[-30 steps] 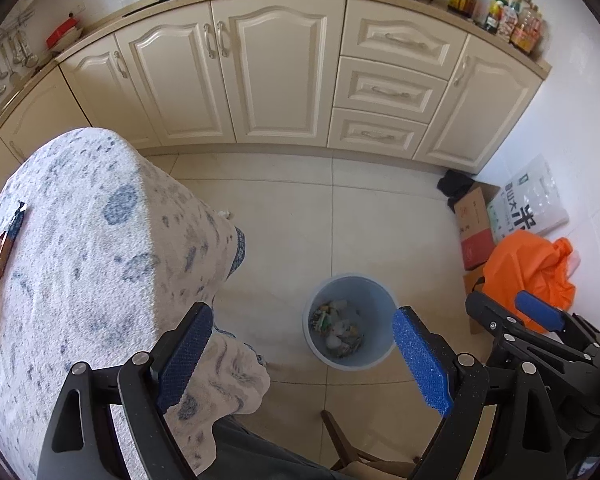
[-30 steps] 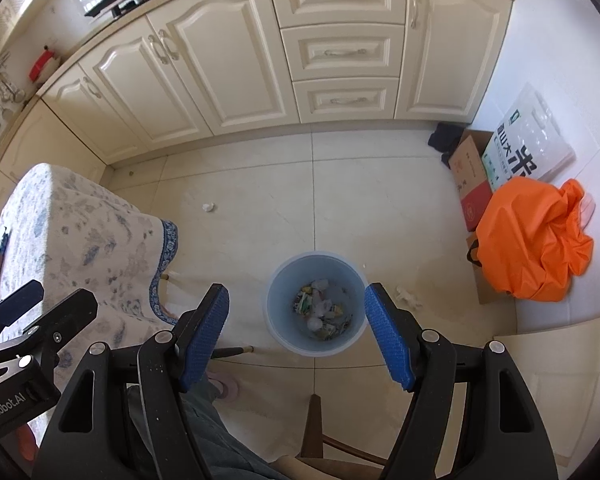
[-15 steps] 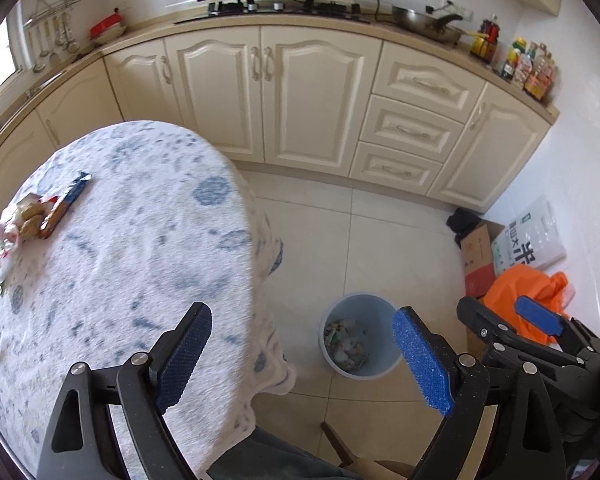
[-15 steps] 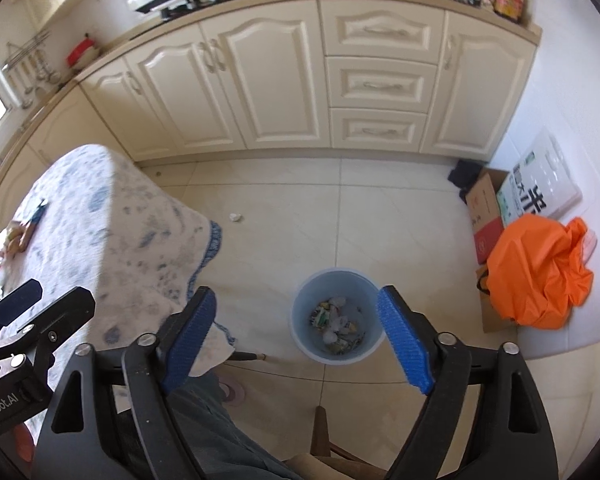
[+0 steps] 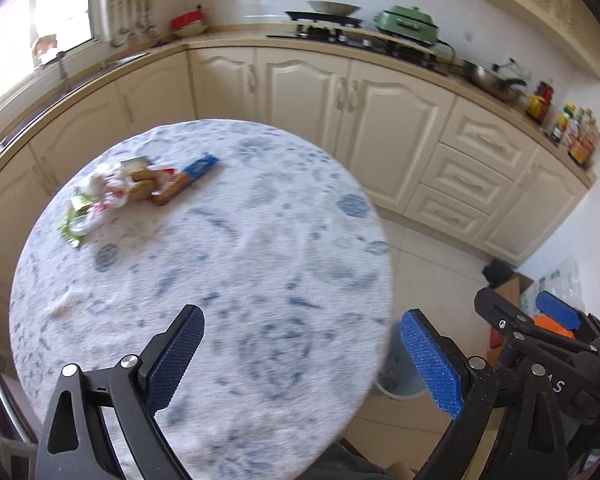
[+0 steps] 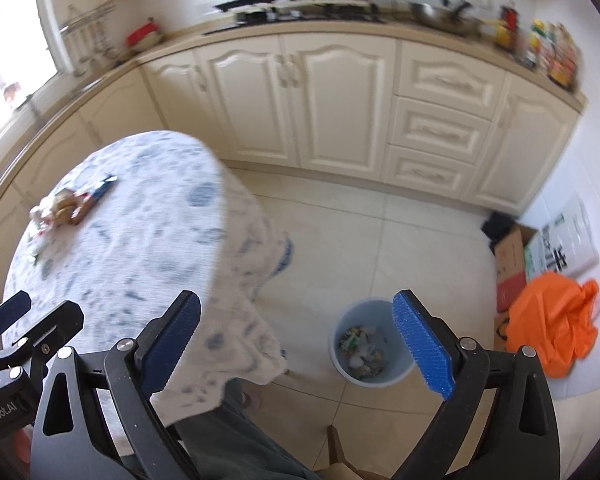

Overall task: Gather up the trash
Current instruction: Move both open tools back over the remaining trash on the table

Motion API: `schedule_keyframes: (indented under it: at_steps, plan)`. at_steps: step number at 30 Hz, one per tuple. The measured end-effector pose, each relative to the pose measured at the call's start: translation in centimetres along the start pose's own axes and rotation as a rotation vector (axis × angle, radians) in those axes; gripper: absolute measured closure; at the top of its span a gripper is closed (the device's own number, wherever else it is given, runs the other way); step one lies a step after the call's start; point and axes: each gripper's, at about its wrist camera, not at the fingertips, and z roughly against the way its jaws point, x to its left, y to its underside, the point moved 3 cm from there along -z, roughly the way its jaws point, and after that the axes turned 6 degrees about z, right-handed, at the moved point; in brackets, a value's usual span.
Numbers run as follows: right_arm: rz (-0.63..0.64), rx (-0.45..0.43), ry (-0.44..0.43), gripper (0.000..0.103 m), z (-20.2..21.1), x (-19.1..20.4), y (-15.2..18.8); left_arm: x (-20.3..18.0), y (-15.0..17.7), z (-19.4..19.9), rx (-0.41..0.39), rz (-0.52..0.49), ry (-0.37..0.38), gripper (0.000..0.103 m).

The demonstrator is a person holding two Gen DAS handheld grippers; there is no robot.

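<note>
Kitchen table (image 5: pixel 260 264) | trash (image 5: pixel 132 188) far side, well beyond left tongs (image 5: pixel 300 360) | both tongs opening, empty

Wrappers and scraps (image 5: pixel 136 188) sit heaped together, well ahead and left of the left jaws; light blue bin (image 6: pixel 370 346), part full, between the right jaws.

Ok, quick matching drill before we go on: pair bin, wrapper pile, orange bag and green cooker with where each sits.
Things:
1. bin
2. wrapper pile
3. orange bag
4. green cooker

Places:
A. on the counter
B. on the floor by the cardboard box
C. on the round table
D. on the floor beside the table

Pairs: 1-D, 2-C, 3-B, 4-A
</note>
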Motion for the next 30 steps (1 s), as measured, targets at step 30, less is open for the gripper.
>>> schedule_keyframes:
  at_steps: [30]
  plan:
    - [0.633, 0.030, -0.479, 0.009, -8.6, 37.1, -11.6, 28.3, -7.7, -2.4, -0.019, 0.414, -0.290, 0.002]
